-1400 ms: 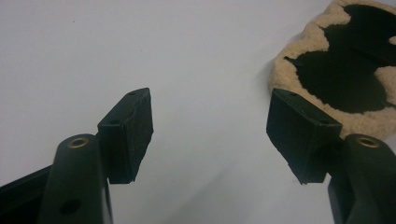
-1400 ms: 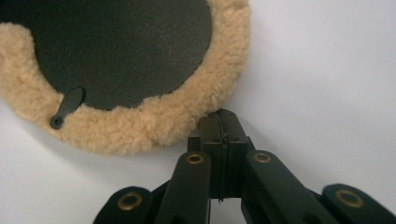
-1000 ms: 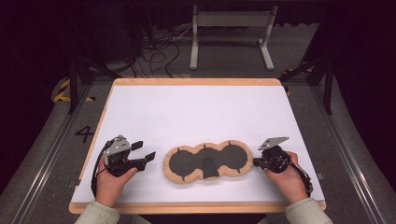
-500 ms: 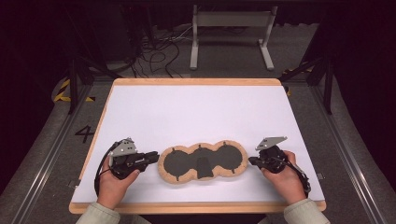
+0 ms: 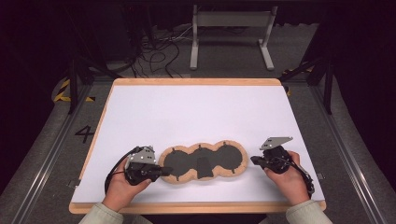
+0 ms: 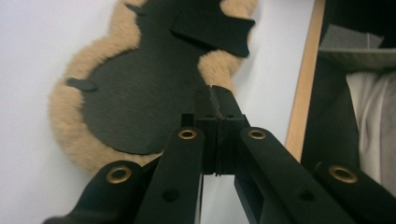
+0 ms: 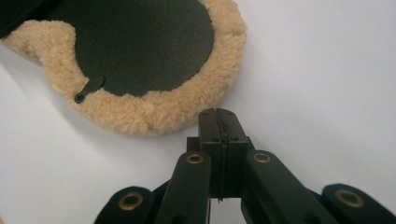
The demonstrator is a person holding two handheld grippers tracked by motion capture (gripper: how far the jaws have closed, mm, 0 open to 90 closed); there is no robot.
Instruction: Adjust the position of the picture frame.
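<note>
Two grippers: each held in one of the person's hands, low on the white table, one at each end of a fleece piece.
Fleece piece: a flat, three-lobed tan fleece mat with dark round panels lies near the table's front edge, between the two grippers; in the left gripper view the fleece border curls around the dark panel.
Dark flap: a small dark flap sits over the middle lobe, seen in the left gripper view as a black piece lying across the fleece rim.
Small tabs: thin dark tabs reach from the panels onto the fleece edge.
Left gripper: the left gripper points at the mat's left lobe, its tip at the fleece edge; in its own view the left gripper has both jaws pressed together with nothing between them, over the lobe's rim.
Right gripper: the right gripper sits just beside the mat's right lobe, apart from it; in its own view the right gripper has its jaws closed flat against each other, empty, just short of the fleece.
Left hand: the left hand wraps the gripper body, cable looping beside it.
Right hand: the right hand grips from below, grey plate on top.
</note>
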